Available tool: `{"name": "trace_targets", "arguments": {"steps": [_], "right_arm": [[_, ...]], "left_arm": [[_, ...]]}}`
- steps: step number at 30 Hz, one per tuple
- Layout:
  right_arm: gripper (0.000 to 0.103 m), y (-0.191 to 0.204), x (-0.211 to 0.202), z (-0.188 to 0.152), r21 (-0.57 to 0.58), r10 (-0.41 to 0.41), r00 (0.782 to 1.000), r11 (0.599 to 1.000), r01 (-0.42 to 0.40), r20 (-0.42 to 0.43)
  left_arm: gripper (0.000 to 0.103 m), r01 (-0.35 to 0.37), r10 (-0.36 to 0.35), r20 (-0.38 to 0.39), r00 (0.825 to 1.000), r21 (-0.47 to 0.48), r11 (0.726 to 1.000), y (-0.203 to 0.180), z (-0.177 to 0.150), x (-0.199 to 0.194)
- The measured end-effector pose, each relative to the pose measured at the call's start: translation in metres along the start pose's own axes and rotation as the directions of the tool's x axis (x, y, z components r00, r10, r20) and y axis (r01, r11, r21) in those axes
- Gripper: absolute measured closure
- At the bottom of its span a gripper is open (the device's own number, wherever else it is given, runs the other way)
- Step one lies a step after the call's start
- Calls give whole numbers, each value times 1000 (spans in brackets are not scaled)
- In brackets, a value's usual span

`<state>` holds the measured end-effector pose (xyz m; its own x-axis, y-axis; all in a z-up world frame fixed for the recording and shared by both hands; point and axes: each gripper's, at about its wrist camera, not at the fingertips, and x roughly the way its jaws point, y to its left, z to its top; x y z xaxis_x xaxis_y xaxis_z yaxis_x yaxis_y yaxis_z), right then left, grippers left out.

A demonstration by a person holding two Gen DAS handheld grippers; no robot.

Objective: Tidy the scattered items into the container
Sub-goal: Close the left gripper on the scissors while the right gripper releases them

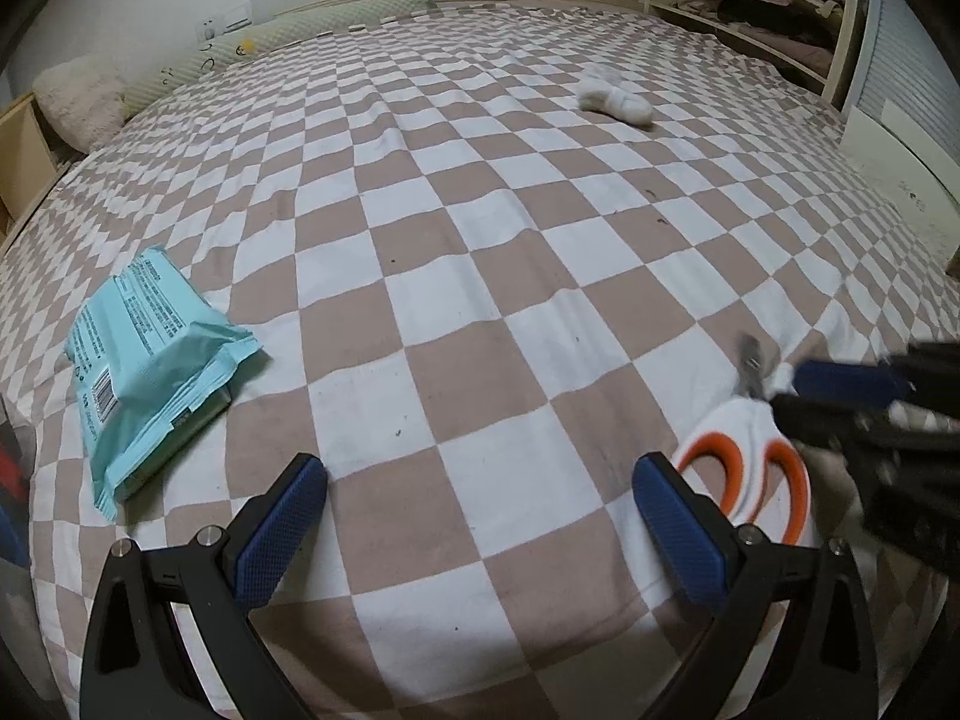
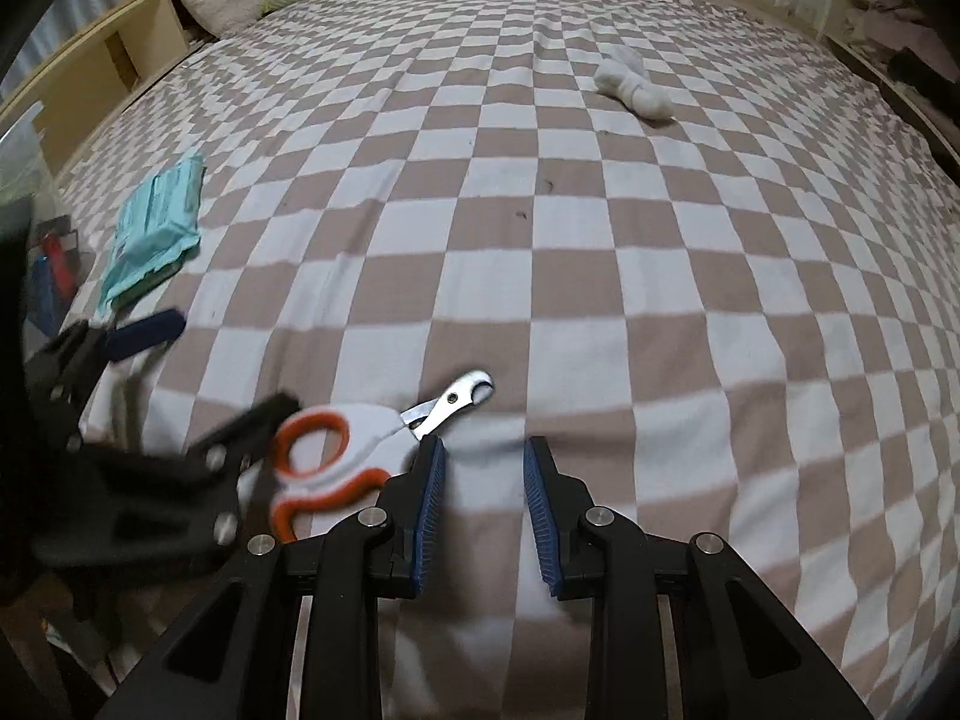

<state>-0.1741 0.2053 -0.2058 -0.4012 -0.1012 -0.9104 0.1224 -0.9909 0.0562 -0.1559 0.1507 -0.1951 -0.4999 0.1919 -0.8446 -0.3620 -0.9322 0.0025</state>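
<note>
Checkered pink-and-white bedding (image 1: 456,252) covers the bed and fills both wrist views. Nearest you, your left tongs (image 1: 480,510) stand wide apart over bare cloth, with nothing between the blue pads. Your right tongs (image 2: 485,468) are nearly closed, leaving only a narrow gap over the sheet; they grip nothing. Just beside the right tongs' left finger lie the pet nail clippers (image 2: 354,450), white with orange handle loops, the steel head pointing away from you and to the right. In the left wrist view those clippers (image 1: 744,468) sit just right of the left tongs' right finger, with the right tongs blurred over their metal tip. Farther out on your left rests a teal pack of wipes (image 1: 150,372), lying flat on the sheet, well apart from the clippers. Far across the bed lies a rolled white sock bundle (image 2: 636,90). Beyond it, pillows (image 1: 78,102) line the headboard, and shelves (image 1: 750,0) of folded clothes stand at the far right.
</note>
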Motion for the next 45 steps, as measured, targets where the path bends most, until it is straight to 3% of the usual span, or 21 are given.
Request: {"name": "trace_targets", "arguments": {"steps": [9,13,22,25,28,34,40,42,45], "right_arm": [[74,22,21,30,-66,11,1000,998,-12,-2],[74,28,25,33,-67,43,999,997,-43,-8],[74,-11,16,29,104,107,994,989,-104,-20],[74,-19,4,9,131,96,995,987,-91,-28],[74,-32,-5,-12,177,111,993,979,-104,-28],[74,-49,-12,-38,225,126,992,967,-121,-7],[74,-71,-22,-44,246,119,993,962,-119,17],[74,-76,-26,-51,260,107,994,959,-110,24],[74,-84,-32,-52,261,88,995,961,-94,37]], "left_arm": [[0,45,-45,-8,999,12,999,4,3,-1],[0,107,-107,16,994,-25,994,13,3,-9],[1,246,-246,17,969,-4,969,-7,3,-18],[1,223,-223,7,975,30,974,-24,1,-15],[4,152,-153,14,988,55,987,-33,-2,-13],[7,98,-98,3,995,77,992,-41,-1,-8],[9,33,-34,11,999,64,997,-51,-5,-5],[13,23,-24,11,1000,69,997,-53,-6,-6],[26,34,-35,10,999,74,997,-57,-5,-8]]}}
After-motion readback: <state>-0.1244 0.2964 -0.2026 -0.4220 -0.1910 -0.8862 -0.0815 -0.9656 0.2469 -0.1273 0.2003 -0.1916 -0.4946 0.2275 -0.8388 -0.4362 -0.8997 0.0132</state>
